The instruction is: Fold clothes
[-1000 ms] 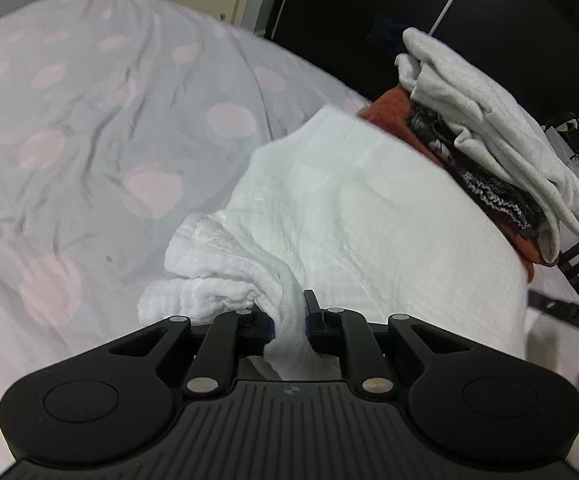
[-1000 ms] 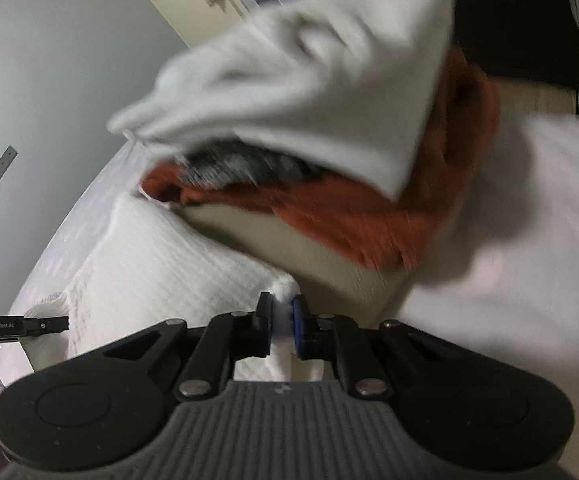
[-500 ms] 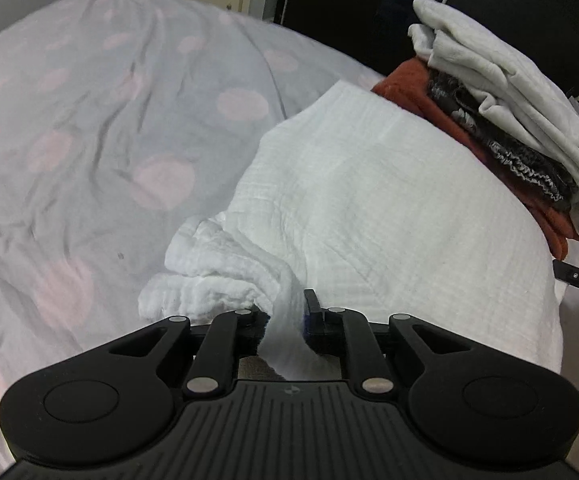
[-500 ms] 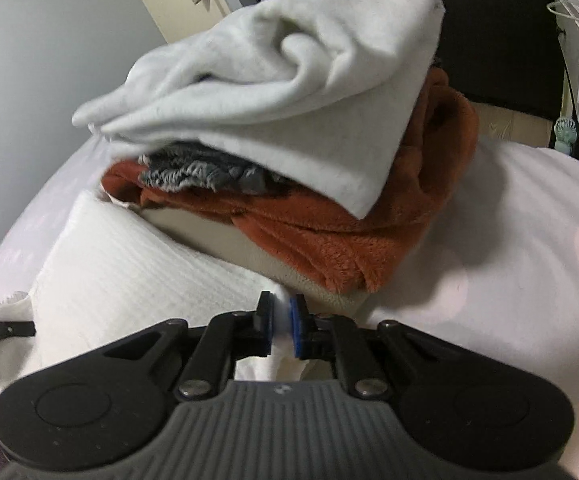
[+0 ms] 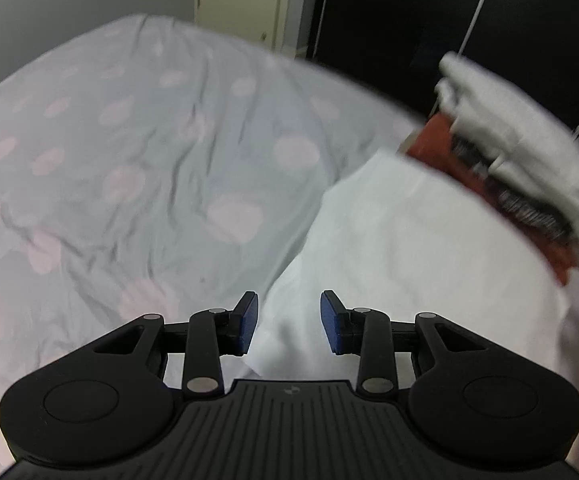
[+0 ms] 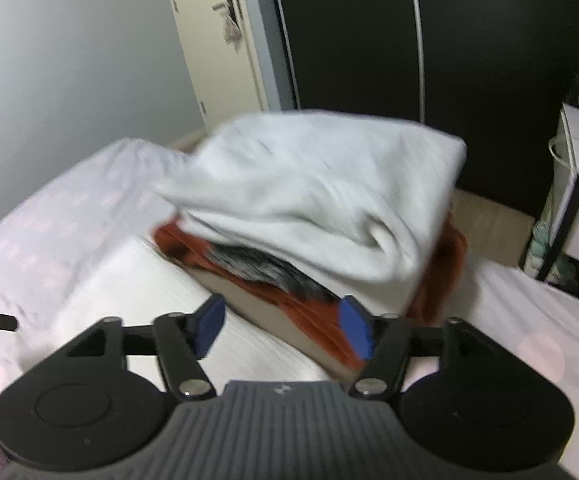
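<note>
The left gripper [image 5: 288, 322] is hovering with its 2 pads spread wide over the near corner of the folded white cloth [image 5: 409, 248], gripping nothing. The right gripper [image 6: 283, 330] is likewise gaping wide and empty. The cloth is lying on the dotted bedsheet [image 5: 129, 152], touching the stack of folded clothes [image 6: 321, 208] behind it.

No readable text, no brand name or number on the clothes, the bed or the walls, only a small round emblem [image 5: 290, 391] on the left gripper body, too small to read
</note>
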Motion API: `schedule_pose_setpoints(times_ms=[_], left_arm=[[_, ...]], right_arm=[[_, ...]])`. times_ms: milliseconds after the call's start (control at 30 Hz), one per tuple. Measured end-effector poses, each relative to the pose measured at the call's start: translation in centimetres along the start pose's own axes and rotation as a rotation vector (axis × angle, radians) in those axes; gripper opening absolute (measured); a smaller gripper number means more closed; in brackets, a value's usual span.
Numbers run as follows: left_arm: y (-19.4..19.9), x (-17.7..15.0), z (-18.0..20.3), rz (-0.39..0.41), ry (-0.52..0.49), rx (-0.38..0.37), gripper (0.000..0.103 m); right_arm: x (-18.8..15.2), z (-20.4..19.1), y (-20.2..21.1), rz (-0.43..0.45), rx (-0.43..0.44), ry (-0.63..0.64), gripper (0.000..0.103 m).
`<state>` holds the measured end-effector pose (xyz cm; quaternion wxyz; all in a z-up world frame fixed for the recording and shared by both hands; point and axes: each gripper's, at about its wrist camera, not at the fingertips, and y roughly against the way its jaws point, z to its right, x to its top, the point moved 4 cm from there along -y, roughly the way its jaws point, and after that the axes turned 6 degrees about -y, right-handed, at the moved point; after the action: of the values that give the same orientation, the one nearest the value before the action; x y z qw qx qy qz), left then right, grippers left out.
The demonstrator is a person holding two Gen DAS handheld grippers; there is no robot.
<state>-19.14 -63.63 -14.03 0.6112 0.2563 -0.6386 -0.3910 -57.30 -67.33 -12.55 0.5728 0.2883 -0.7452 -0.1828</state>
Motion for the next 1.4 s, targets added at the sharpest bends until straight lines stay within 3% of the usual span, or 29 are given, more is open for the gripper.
schedule_pose_setpoints(times_ms=[33, 100, 167, 367, 667, 1033, 1400], left_arm=[[1.0, 0.4, 0.5, 0.03, -0.012, 0.001, 0.032], [2.9, 1.0, 1.4, 0.09, -0.036, 0.004, 0.036], [4.8, 1.5, 2.5, 0.149, -0.058, 0.004, 0.046], [8.7, 1.5, 6.3, 0.262, -0.122, -0.008, 0.049], [8.7, -2.6, 10.1, 0.189, -0.121, -0.016, 0.059], [8.9, -8.9, 12.8, 0.128, -0.142, 0.008, 0.059], [9.3, -10.9, 15.2, 0.106, -0.165, 0.043, 0.06]], right_arm=[[0.4, -0.9, 0.5, 0.002, 0.004, 0.001, 0.072], [1.1, -2.7, 1.7, 0.002, 0.001, 0.009, 0.084], [1.5, -4.4, 3.1, 0.003, 0.001, 0.021, 0.086], [0.7, -7.8, 6.9, -0.07, 0.109, 0.007, 0.086], [-3.3, -9.1, 9.9, -0.132, 0.086, 0.025, 0.086], [-8.6, -7.6, 11.8, -0.171, 0.118, -0.01, 0.086], [-10.9, -6.6, 13.2, -0.154, 0.169, -0.006, 0.086]])
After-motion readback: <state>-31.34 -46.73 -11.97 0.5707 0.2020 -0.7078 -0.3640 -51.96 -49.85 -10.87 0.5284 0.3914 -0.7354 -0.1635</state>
